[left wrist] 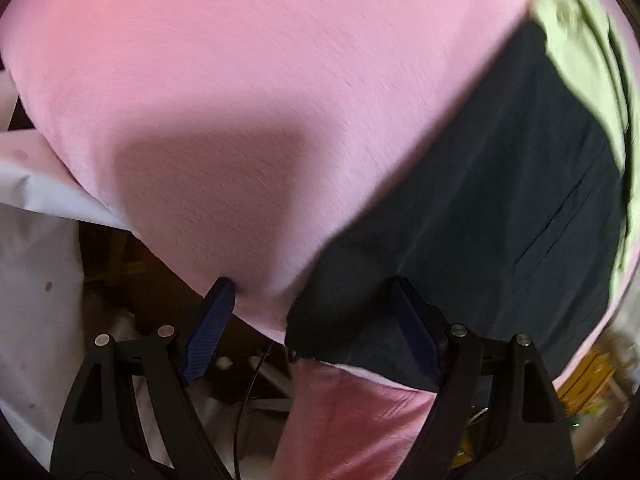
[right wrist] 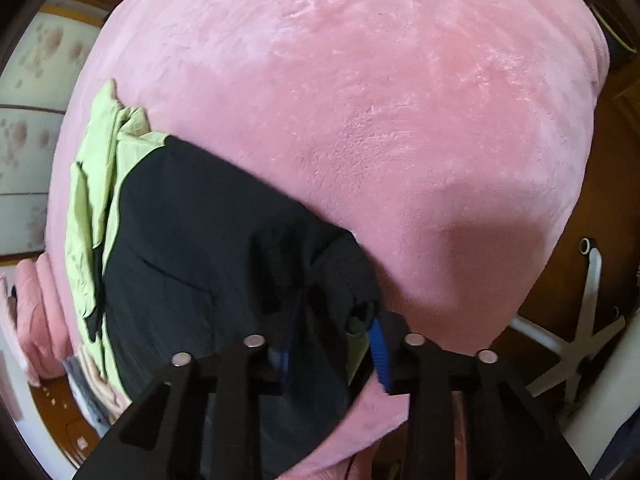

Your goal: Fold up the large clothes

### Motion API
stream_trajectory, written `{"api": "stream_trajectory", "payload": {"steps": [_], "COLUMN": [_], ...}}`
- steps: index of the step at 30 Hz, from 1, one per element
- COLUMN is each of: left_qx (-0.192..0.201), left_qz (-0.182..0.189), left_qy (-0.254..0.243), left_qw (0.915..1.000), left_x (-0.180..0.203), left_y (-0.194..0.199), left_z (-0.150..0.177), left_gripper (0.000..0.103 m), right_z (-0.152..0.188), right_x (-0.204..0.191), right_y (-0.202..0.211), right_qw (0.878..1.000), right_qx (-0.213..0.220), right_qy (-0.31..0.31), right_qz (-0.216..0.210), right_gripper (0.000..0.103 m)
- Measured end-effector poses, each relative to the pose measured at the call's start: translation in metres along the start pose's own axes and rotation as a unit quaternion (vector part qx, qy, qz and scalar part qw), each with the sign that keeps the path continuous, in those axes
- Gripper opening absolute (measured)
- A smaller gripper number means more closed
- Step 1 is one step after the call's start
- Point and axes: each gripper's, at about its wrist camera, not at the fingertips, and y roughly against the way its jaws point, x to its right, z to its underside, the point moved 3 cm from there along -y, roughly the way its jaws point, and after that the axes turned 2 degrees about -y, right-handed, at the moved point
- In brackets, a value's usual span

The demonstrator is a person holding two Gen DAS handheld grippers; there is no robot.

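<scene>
1. My right gripper (right wrist: 332, 344) is pinched on a bunched corner of the black garment (right wrist: 192, 256), which lies at about 8 o'clock in the right wrist view on the pink blanket (right wrist: 380, 100). Only one blue pad (right wrist: 379, 350) shows; the other is buried in cloth, so I judge the bite could be shallow. If so, a quick lift could pull the fabric out.

2. The bunch between the jaws looks thick and layered. I may have caught more than one layer, and then the fold would drag the whole garment instead of turning one edge over.

3. My left gripper (left wrist: 310, 292) is spread wide, its pads (left wrist: 208, 332) pressing on nothing. Between them lie both the blanket's edge and the near corner of the black garment at about 5 o'clock in the left wrist view. Closing here could pinch plush along with the garment and pull the bedding up with it.

4. The garment sits close to the blanket's near edge, with darkness and clutter below. A tug towards me could slide it off the edge.

5. The light green garment (right wrist: 96, 184) lies touching the black one, partly under it, at 9 o'clock in the right wrist view. Lifting the black cloth could drag the green one out of place.

6. Both views are smeared, so I cannot tell exactly where the black hem ends.
</scene>
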Motion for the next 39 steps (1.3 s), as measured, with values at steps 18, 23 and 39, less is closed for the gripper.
{"api": "stream_trajectory", "payload": {"steps": [18, 23, 39], "left_qx": [0.144, 0.195, 0.268], "left_qz": [0.083, 0.155, 0.254], "left_qy": [-0.037, -0.025, -0.046], "left_qw": [0.9855, 0.9682, 0.9281], "left_x": [0.051, 0.077, 0.145], "left_y": [0.106, 0.192, 0.374], "left_z": [0.045, 0.04, -0.09], "left_gripper": [0.01, 0.009, 0.008], "right_z": [0.014, 0.013, -0.073], "right_x": [-0.068, -0.111, -0.251], "right_y": [0.07, 0.102, 0.22], "right_qw": [0.978, 0.966, 0.93], "right_qx": [0.003, 0.001, 0.096], "right_qy": [0.053, 0.063, 0.094], "right_qz": [-0.204, -0.25, -0.341], "right_gripper": [0.01, 0.009, 0.002]}}
